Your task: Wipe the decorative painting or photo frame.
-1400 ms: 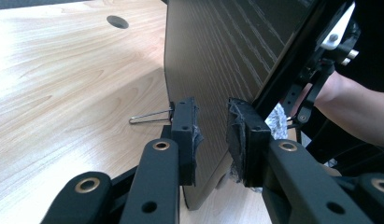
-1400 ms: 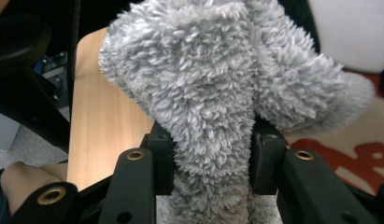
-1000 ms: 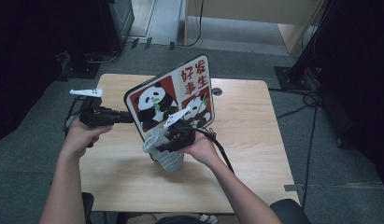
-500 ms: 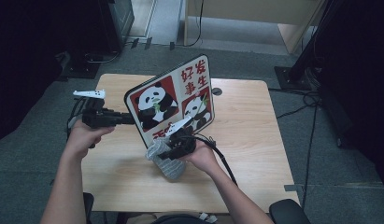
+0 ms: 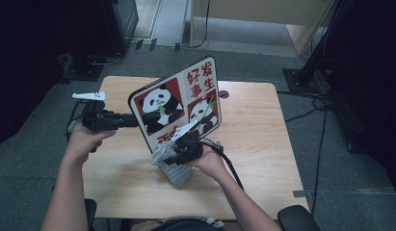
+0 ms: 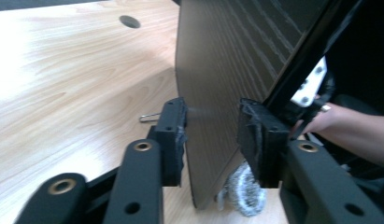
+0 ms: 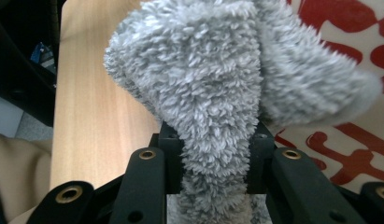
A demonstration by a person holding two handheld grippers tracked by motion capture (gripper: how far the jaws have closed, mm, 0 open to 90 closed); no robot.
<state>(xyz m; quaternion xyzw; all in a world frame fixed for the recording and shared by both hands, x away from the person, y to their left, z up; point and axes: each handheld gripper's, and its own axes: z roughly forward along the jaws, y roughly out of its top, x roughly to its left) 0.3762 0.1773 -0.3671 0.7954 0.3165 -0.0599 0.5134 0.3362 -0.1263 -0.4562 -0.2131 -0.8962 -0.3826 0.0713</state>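
Note:
A board printed with pandas and red characters [image 5: 176, 103] stands tilted on the wooden table [image 5: 263, 125]. My left gripper [image 5: 130, 120] is shut on its left edge. In the left gripper view the jaws [image 6: 210, 135] straddle the board's dark back [image 6: 222, 60]. My right gripper [image 5: 169, 159] is shut on a grey fluffy cloth [image 5: 174, 171] at the board's lower front edge. In the right gripper view the cloth [image 7: 203, 70] bulges above the jaws [image 7: 215, 154] and lies against the printed face [image 7: 339, 140].
A round cable hole [image 5: 223, 94] sits in the table behind the board. A small metal clip [image 6: 150, 116] lies on the wood behind the board. The right gripper's cable [image 5: 231, 166] trails toward the near edge. Black stands and cables [image 5: 306, 77] stand on the floor around the table.
The right hand and the cloth have slid a little down toward the near edge along the board's lower part. The left gripper and the board have hardly moved.

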